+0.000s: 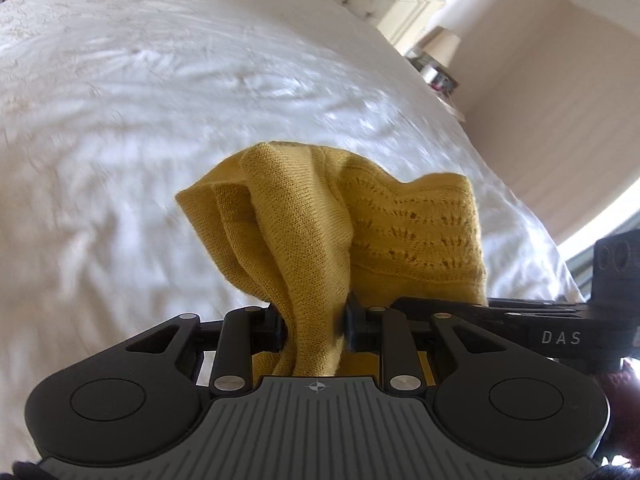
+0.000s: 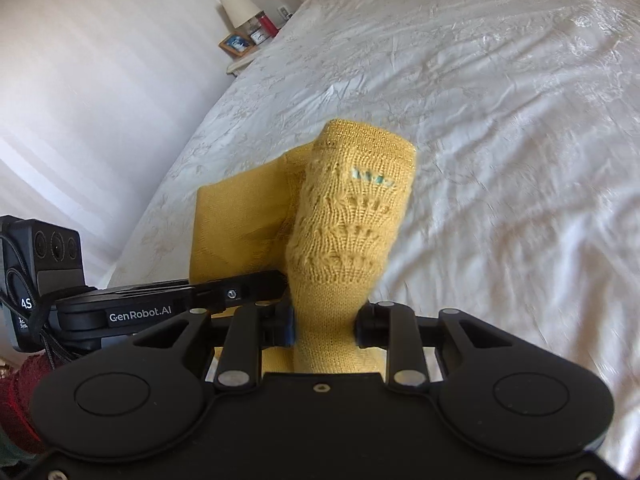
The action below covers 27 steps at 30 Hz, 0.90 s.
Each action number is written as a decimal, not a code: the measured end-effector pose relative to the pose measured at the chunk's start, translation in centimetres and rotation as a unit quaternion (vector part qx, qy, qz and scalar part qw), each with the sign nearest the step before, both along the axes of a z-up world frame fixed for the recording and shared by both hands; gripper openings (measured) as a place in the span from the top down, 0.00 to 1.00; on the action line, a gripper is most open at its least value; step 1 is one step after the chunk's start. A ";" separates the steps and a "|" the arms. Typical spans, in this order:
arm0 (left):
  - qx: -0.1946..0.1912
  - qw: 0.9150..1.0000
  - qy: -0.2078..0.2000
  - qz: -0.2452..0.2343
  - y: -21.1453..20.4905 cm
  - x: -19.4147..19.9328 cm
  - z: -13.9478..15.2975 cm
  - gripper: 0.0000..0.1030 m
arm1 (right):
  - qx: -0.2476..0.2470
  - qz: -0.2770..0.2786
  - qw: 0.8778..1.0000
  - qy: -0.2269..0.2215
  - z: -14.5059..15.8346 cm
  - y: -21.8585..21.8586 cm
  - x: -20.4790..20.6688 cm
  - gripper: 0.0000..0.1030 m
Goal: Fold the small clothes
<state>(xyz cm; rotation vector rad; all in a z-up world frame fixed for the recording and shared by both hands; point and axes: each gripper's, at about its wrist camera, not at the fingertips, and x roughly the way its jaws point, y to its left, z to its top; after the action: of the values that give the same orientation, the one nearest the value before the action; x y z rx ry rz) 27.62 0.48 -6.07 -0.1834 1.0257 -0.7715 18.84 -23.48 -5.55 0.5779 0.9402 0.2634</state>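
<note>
Left tool (image 1: 316, 328): clamped on a bunched fold of the yellow knit garment (image 1: 340, 224).
Right tool (image 2: 325, 326): clamped on another part of the garment, lace-patterned.
Garment position: held between both tools, above the bed (image 1: 120, 120), apparently clear of it.
Risk: thick bunching may slip from the pads; uneven pull would skew the fold.
Surface: white, wrinkled bedspread.
Room: bedside lamp (image 2: 240, 8), picture frame (image 2: 236, 44), pale walls.

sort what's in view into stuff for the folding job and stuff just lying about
For the job:
- yellow knit garment, pinched by both grippers
- left gripper
- right gripper
- white bedspread, the surface below

Lying about:
- lamp
- picture frame
- red item by the lamp
</note>
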 end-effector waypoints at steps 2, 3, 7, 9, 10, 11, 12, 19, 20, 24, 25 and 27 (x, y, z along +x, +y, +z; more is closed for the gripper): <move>0.005 1.000 0.012 -0.007 -1.2 -2.3 -0.1 0.76 | -0.001 0.013 1.000 0.008 -0.1 -0.7 -1.8 0.64; 0.006 1.000 0.020 -0.009 -1.6 -3.4 -0.2 0.76 | -0.002 0.020 1.000 0.013 -0.1 -1.1 -3.0 0.64; 0.008 0.999 0.044 -0.003 -3.6 -5.8 -1.3 0.76 | 0.000 0.029 0.999 0.025 -1.0 -3.5 -5.9 0.64; 0.011 0.999 0.053 0.002 -4.7 -5.8 -2.3 0.76 | -0.008 0.024 0.999 0.030 -1.9 -5.2 -6.4 0.64; 0.015 0.998 0.053 0.007 -5.2 -5.5 -3.0 0.75 | -0.020 0.019 0.999 0.032 -2.5 -6.2 -6.6 0.64; 0.031 0.998 0.045 0.014 -5.7 -5.2 -3.8 0.74 | -0.043 0.008 0.998 0.034 -3.3 -7.2 -6.6 0.62; 0.063 0.997 0.024 0.025 -6.2 -5.3 -4.7 0.71 | -0.073 -0.005 0.996 0.045 -4.4 -8.2 -6.5 0.58; 0.213 0.972 -0.012 0.102 -6.9 -3.3 -8.8 0.70 | -0.134 -0.080 0.983 0.096 -8.4 -14.3 -6.6 0.52; 0.199 0.973 -0.021 0.116 -6.4 -3.5 -8.1 0.70 | -0.127 -0.079 0.985 0.086 -8.1 -14.6 -6.9 0.43; 0.163 0.978 -0.034 0.128 -5.7 -5.3 -5.7 0.58 | -0.121 -0.054 0.989 0.065 -8.0 -14.8 -7.0 0.30; 0.156 0.979 -0.037 0.125 -5.8 -6.3 -5.3 0.54 | -0.123 -0.047 0.989 0.066 -8.1 -14.6 -6.8 0.30; 0.160 0.981 -0.039 0.105 -6.2 -8.4 -5.0 0.53 | -0.113 -0.028 0.991 0.065 -8.3 -13.8 -7.0 0.28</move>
<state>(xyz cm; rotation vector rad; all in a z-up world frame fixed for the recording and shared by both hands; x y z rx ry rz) 19.26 -5.74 -11.06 0.0157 1.0237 -0.4105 11.81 -37.30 -13.90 0.4148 1.0618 0.0674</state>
